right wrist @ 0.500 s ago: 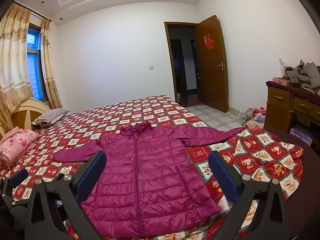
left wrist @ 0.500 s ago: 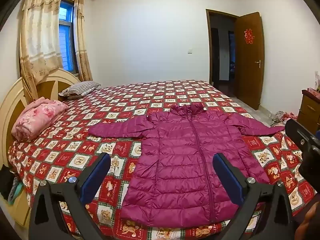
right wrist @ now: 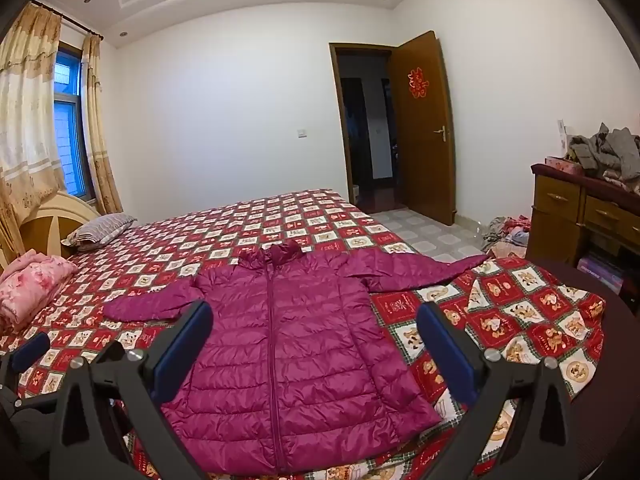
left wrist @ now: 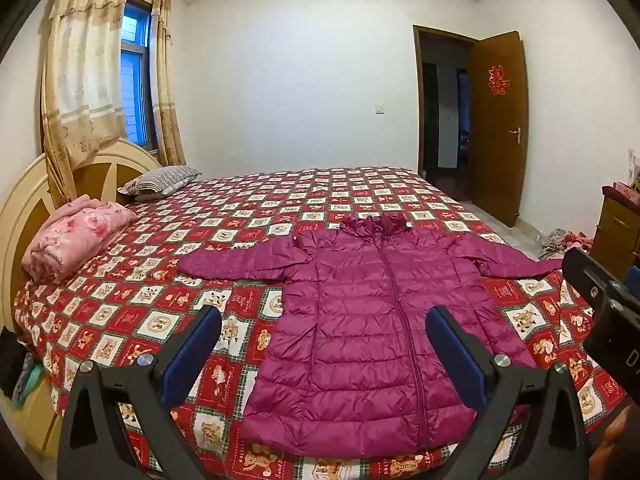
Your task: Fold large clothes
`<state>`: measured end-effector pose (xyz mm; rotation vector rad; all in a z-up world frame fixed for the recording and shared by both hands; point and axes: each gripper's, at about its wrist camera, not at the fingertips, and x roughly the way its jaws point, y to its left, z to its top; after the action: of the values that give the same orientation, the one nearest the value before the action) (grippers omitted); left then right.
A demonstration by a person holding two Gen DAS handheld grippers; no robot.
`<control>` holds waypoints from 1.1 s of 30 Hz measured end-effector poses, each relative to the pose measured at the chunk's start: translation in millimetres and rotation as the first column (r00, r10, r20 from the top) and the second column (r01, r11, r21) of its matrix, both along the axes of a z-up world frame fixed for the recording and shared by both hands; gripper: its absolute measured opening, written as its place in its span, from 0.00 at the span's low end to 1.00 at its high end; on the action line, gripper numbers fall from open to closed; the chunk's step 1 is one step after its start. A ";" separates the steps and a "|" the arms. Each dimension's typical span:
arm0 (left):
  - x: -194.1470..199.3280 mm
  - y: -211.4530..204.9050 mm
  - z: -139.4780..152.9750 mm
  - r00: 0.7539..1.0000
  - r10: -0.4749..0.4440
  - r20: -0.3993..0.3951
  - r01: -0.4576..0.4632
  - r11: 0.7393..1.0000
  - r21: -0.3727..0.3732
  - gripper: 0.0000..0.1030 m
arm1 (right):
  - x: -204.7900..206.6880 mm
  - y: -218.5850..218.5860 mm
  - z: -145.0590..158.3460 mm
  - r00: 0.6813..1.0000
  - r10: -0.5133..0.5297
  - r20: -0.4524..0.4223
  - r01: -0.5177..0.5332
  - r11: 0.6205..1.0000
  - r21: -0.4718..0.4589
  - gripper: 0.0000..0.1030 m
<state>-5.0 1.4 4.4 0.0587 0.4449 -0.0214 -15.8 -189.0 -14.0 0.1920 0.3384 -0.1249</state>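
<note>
Folding stage: not begun, by the look of it; the purple puffer jacket (left wrist: 376, 336) lies unfolded and neither gripper touches it.
Jacket position: flat on the bed (left wrist: 120, 320), front up and zipped, collar toward the far wall, hem at the near edge. It sits toward the foot end, well apart from the pillow (left wrist: 160, 182) and the pink bundle (left wrist: 76, 240) near the headboard.
Sleeves: both spread straight out to the sides, the left sleeve (left wrist: 240, 262) across the bedspread, the right sleeve (right wrist: 424, 270) reaching the bed's edge. Laid open like this, each can be taken and turned inward on its own.
Left gripper (left wrist: 322, 354): jaws wide apart, nothing between them, hovering above the near edge and tilted down toward the jacket's left half and hem.
Right gripper (right wrist: 314, 354): also spread wide and empty, over the jacket's lower right part; in the left wrist view its body shows at the right margin (left wrist: 600, 304).
Why held so: wide jaws suit thick quilted cloth, and one gripper over each half suits a two-handed fold.
Likely next need: a grip on a sleeve or side edge, probably deep enough that the slippery shell does not slide out.
Risk: the puffy filling may spring a fold back open.
</note>
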 end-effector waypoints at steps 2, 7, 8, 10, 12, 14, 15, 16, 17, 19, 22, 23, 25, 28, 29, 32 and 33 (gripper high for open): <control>-0.8 -0.1 0.7 1.000 0.000 -0.001 0.000 1.000 -0.002 0.99 | 0.0 0.8 1.5 1.000 -0.002 -0.002 0.002 1.000 -0.003 1.00; -1.0 0.2 0.0 1.000 0.001 -0.002 -0.001 1.000 -0.002 0.99 | 0.4 0.7 2.7 1.000 0.000 -0.002 0.000 1.000 -0.005 1.00; -0.8 -0.2 0.3 1.000 0.002 -0.002 -0.002 1.000 -0.002 0.99 | 0.6 0.9 2.9 1.000 0.000 -0.003 0.000 1.000 -0.005 1.00; -0.8 -1.2 0.7 1.000 -0.001 -0.003 0.001 1.000 -0.001 0.99 | -1.4 -0.2 2.4 1.000 0.000 -0.002 0.000 1.000 -0.004 1.00; -0.6 -1.0 1.3 1.000 -0.004 -0.004 0.004 1.000 -0.003 0.99 | -1.2 0.1 1.8 1.000 0.001 -0.002 -0.001 1.000 -0.003 1.00; -0.6 -0.1 1.2 1.000 -0.003 -0.003 0.003 1.000 -0.004 0.99 | -1.8 0.5 1.6 1.000 0.000 -0.002 0.000 1.000 -0.004 1.00; -0.7 0.0 1.3 1.000 -0.004 -0.003 0.004 1.000 -0.005 0.99 | -1.5 0.2 1.8 1.000 0.000 -0.002 0.000 1.000 -0.004 1.00; -0.6 -0.1 1.3 1.000 -0.003 -0.003 0.003 1.000 -0.006 0.99 | -1.3 0.0 2.0 1.000 0.001 -0.002 -0.001 1.000 -0.004 1.00; -0.8 -0.4 1.0 1.000 -0.004 -0.003 0.004 1.000 -0.005 0.99 | -1.3 -0.1 1.4 1.000 0.001 -0.002 -0.001 1.000 -0.003 1.00; -0.9 -0.7 1.0 1.000 -0.003 -0.002 0.003 1.000 -0.004 0.99 | -1.5 0.4 2.3 1.000 0.001 -0.003 -0.001 1.000 -0.003 1.00; -1.1 -0.2 1.5 1.000 -0.005 -0.002 0.005 1.000 -0.006 0.99 | -1.6 0.4 2.3 1.000 0.000 -0.003 0.000 1.000 -0.003 1.00; -1.4 -0.1 2.3 1.000 -0.005 -0.001 0.005 1.000 -0.007 0.99 | -1.6 0.3 2.4 1.000 0.001 -0.003 -0.001 1.000 -0.003 1.00; -1.4 -0.5 2.7 1.000 -0.005 -0.001 0.005 1.000 -0.007 0.99 | -1.7 0.3 2.5 1.000 0.000 -0.003 0.000 1.000 -0.003 1.00; -1.3 -0.6 2.7 1.000 -0.005 0.000 0.005 1.000 -0.008 0.99 | -1.8 0.5 2.2 1.000 0.001 -0.002 -0.001 1.000 -0.003 1.00; -1.2 -0.6 2.3 1.000 -0.004 0.000 0.004 1.000 -0.007 0.99 | -1.7 0.6 2.7 1.000 0.000 -0.003 0.000 1.000 -0.003 1.00; -1.2 -1.3 2.9 1.000 -0.004 0.000 0.004 1.000 -0.007 0.99 | -1.6 0.5 2.1 1.000 0.001 -0.002 -0.001 1.000 -0.003 1.00; -1.4 -1.2 2.8 1.000 -0.004 0.000 0.004 1.000 -0.007 0.99 | -1.7 0.7 2.6 1.000 0.000 -0.003 0.000 1.000 -0.003 1.00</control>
<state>-6.3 0.1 7.2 0.0524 0.4448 -0.0275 -17.6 -188.3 -11.5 0.1890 0.3413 -0.1255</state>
